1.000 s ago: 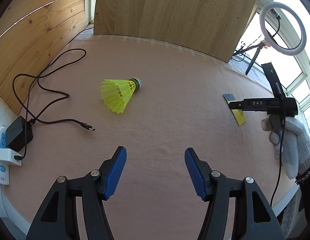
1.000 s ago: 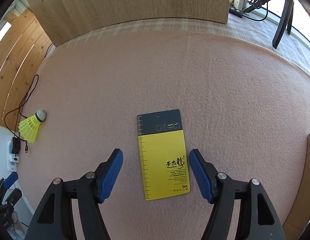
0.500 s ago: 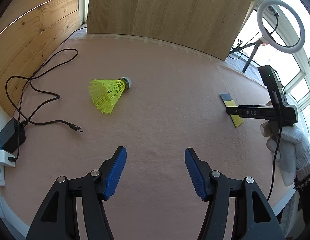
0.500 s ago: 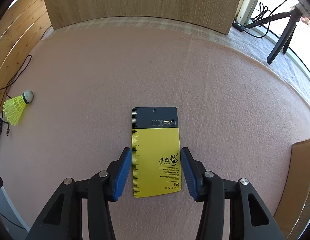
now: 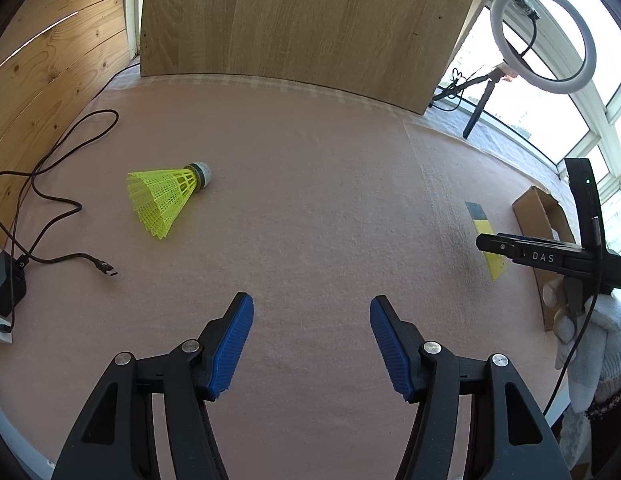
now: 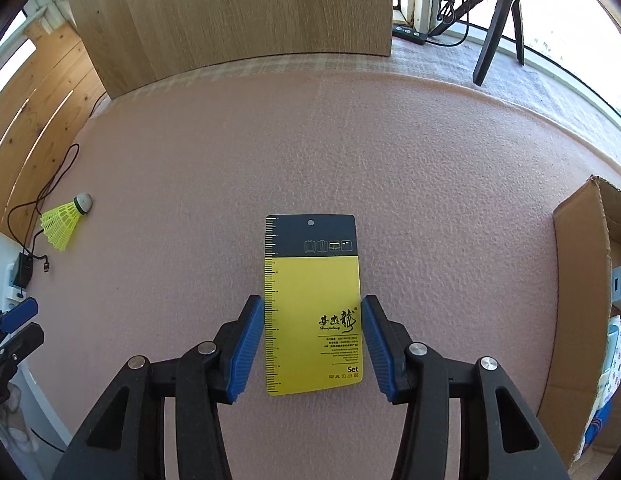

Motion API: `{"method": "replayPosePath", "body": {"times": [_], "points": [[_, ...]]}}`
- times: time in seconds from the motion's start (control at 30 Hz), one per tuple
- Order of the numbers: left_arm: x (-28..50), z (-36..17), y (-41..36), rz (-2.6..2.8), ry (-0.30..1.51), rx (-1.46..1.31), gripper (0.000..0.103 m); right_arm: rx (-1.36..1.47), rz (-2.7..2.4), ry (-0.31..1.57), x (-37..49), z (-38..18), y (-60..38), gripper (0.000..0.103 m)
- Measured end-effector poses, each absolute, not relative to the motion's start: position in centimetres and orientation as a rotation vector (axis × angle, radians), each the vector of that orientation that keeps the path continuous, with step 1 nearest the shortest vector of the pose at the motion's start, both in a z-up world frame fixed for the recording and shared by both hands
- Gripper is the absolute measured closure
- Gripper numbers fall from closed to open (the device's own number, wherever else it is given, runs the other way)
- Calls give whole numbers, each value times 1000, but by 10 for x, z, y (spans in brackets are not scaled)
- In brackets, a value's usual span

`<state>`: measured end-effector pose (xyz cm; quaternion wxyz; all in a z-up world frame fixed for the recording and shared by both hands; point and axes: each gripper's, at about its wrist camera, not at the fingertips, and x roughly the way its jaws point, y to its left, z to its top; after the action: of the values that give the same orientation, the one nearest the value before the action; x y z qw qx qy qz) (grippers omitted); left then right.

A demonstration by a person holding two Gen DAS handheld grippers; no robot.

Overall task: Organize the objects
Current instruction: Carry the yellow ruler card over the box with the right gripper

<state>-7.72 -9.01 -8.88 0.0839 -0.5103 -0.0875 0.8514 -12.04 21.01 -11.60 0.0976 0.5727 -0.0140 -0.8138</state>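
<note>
A yellow and dark blue card (image 6: 312, 304) with a printed ruler edge lies between my right gripper's (image 6: 312, 344) blue pads, which press its two long sides. The card also shows edge-on in the left wrist view (image 5: 486, 240), beside the right gripper's body (image 5: 550, 258). A yellow plastic shuttlecock (image 5: 166, 200) lies on its side on the pink mat, ahead and to the left of my left gripper (image 5: 310, 344), which is open and empty above the mat. The shuttlecock shows small at the far left of the right wrist view (image 6: 64, 220).
An open cardboard box (image 6: 582, 300) stands at the right edge. A black USB cable (image 5: 50, 184) and charger (image 5: 6, 280) lie at the left. A wooden board (image 5: 302, 20) stands at the back, with a ring light (image 5: 542, 36) on a tripod (image 6: 498, 16).
My right gripper has closed from wide open onto the card's long sides. My left gripper has shifted to the right, so the shuttlecock sits further left in its view.
</note>
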Motion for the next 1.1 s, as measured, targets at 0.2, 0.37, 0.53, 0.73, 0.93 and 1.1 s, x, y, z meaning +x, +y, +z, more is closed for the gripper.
{"method": "replayPosePath", "body": {"times": [0.2, 0.37, 0.53, 0.73, 0.93, 1.1], "points": [[-81, -87, -66, 2513, -229, -1515, 39, 1635, -2497, -102, -93, -91, 250, 57], [-84, -85, -44, 2489, -201, -1502, 39, 1608, -2590, -150, -69, -75, 294, 57], [-88, -85, -24, 2464, -186, -1492, 39, 1611, -2682, -236, -46, -64, 342, 57], [-90, -86, -5, 2439, -176, -1492, 39, 1629, -2786, -319, -28, -57, 394, 57], [-90, -86, 9, 2426, -161, -1488, 39, 1661, -2847, -338, -20, -59, 424, 57], [-92, -85, 13, 2421, -157, -1484, 39, 1684, -2867, -353, -20, -62, 439, 57]]}}
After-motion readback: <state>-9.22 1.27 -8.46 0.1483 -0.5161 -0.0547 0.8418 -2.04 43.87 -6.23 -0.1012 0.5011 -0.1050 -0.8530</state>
